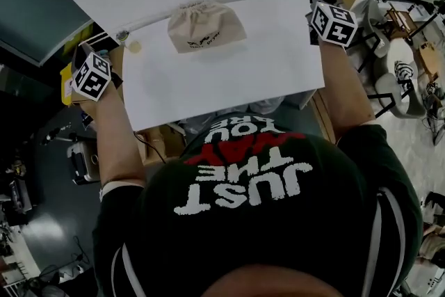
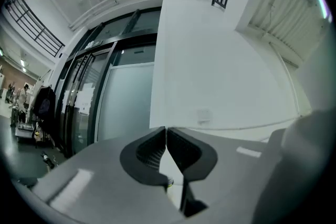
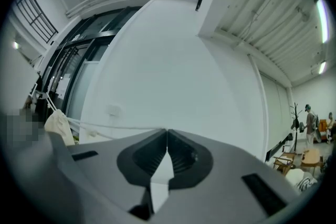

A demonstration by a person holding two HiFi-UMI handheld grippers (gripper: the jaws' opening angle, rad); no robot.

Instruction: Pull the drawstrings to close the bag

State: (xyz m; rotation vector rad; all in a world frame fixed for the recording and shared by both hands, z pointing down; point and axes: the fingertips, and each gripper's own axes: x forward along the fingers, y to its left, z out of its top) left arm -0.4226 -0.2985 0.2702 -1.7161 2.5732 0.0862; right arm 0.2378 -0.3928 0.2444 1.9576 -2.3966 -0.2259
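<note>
- the white table [image 1: 229, 73] fills the middle of the head view, with a pale wall [image 3: 173, 60] rising just beyond its far edge.
- we see the person from above, in a black shirt [image 1: 264, 219] with white and red print, one forearm reaching out along each side of the table.
- the beige bag [image 1: 205, 26] lies on the table near its far edge, about midway between the two arms. its mouth is gathered into folds on the side towards the wall.
- the left gripper [image 2: 166, 128] is held off the table's left edge, well apart from the bag. its jaws are pressed together at the tips, and we can make out nothing between them.
- the right gripper [image 3: 167, 131] is held at the table's far right corner, also well apart from the bag. its jaws are closed tip to tip.
- each gripper's marker cube shows in the head view, the left cube [image 1: 92, 75] beside the near left corner and the right cube [image 1: 332, 23] at the far right corner.
- in the right gripper view the drawstrings [image 3: 121, 126] run as thin white lines from the bag, seen at the left edge, straight across to the right gripper's jaw tips, which look to be pinching them. one line carries a small knot near the bag.
</note>
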